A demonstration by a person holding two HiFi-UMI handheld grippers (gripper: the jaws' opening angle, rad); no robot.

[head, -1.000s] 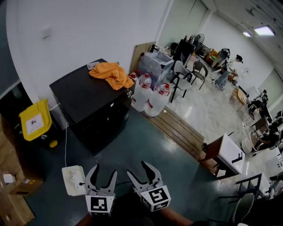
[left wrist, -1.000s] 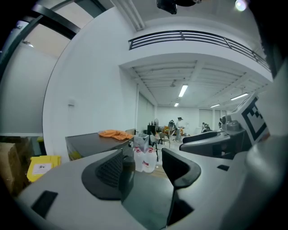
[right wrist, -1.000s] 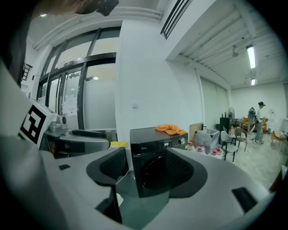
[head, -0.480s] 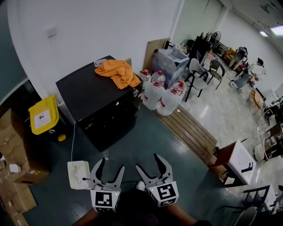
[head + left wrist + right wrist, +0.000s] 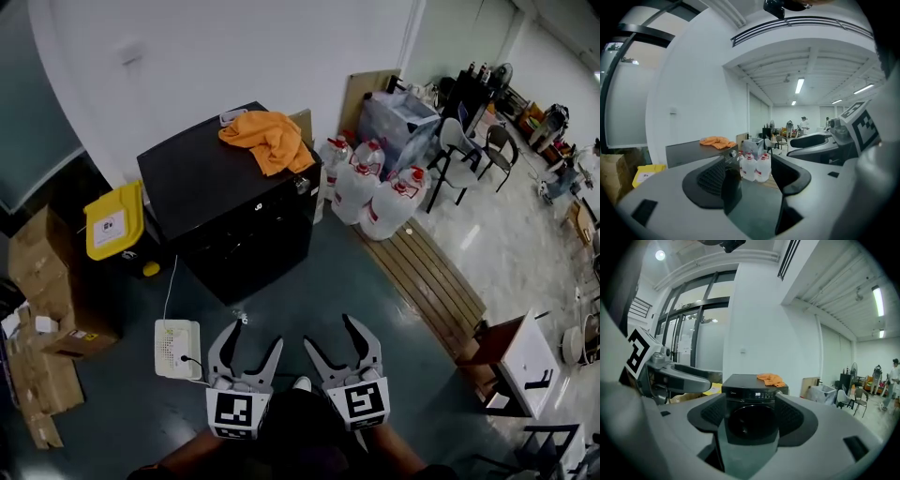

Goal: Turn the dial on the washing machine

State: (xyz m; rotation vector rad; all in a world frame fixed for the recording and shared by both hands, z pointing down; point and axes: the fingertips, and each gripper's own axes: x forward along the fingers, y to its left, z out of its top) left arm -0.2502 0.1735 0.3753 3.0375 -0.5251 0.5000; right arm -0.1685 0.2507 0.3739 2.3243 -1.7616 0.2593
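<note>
The left tool (image 5: pixel 255 336) has its two jaws wide apart; they have just been opening, and nothing stands between them. The right tool (image 5: pixel 328 330) is in the same state: its jaws have just been opening, they are spread wide, and they hold nothing. Both tools are side by side at the bottom of the head view, above the dark green floor (image 5: pixel 319 281), and both point toward the washing machine (image 5: pixel 253 244), which is well apart from them. In the right gripper view the machine's round door (image 5: pixel 750 420) is seen in the gap between the jaws, with a small lit display (image 5: pixel 758 394) above it. The dial (image 5: pixel 733 153) is at the upper right corner of the machine's front, and no tool touches it. The machine is black and stands against the white wall. An orange cloth (image 5: pixel 272 139) lies crumpled on the back part of its top. To the right of the machine stand several large water bottles (image 5: pixel 375 192) with red caps, next to a wooden pallet (image 5: pixel 422 277). To the left are a yellow bin (image 5: pixel 114 222) and cardboard boxes (image 5: pixel 47 281). A white device (image 5: pixel 177 348) with a cable lies on the floor just beside the left tool.
</note>
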